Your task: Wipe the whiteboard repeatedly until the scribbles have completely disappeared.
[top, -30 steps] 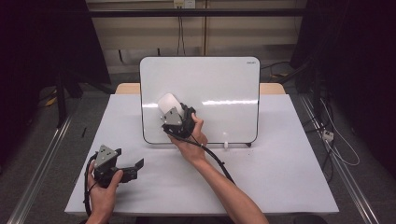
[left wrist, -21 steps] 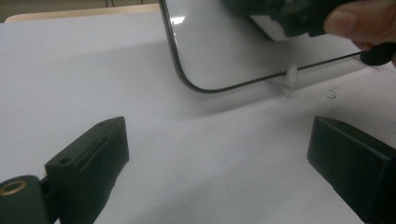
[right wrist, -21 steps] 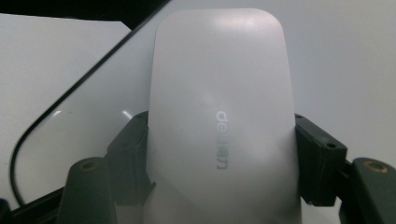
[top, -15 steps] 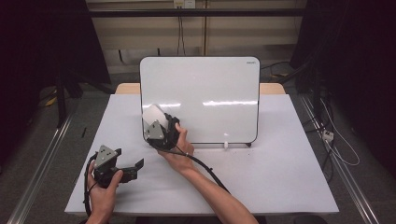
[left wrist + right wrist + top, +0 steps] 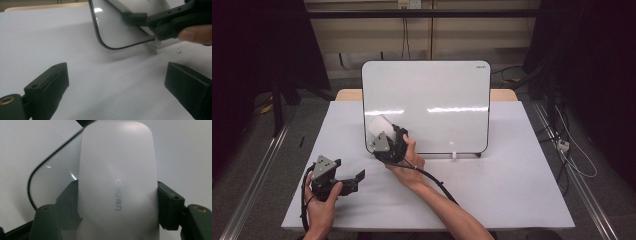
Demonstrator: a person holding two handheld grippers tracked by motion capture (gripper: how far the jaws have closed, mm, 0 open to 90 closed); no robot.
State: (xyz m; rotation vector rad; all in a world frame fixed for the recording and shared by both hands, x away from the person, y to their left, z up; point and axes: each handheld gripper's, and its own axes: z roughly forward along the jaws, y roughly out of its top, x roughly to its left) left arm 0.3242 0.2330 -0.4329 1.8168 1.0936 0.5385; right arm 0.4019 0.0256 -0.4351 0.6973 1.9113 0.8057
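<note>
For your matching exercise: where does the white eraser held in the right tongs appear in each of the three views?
High view: the white eraser sits left of centre, against the whiteboard's lower left corner.
Left gripper view: top right, a pale strip above the right tongs' dark jaws, on the board.
Right gripper view: centre, upright between the jaws.
Shared landmark: the whiteboard's rounded dark-edged corner.

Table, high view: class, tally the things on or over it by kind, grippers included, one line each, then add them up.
Whiteboard: 1
Eraser: 1, clamped in the right gripper
Grippers: 2, the left gripper with nothing between its jaws
Total: 4
</note>
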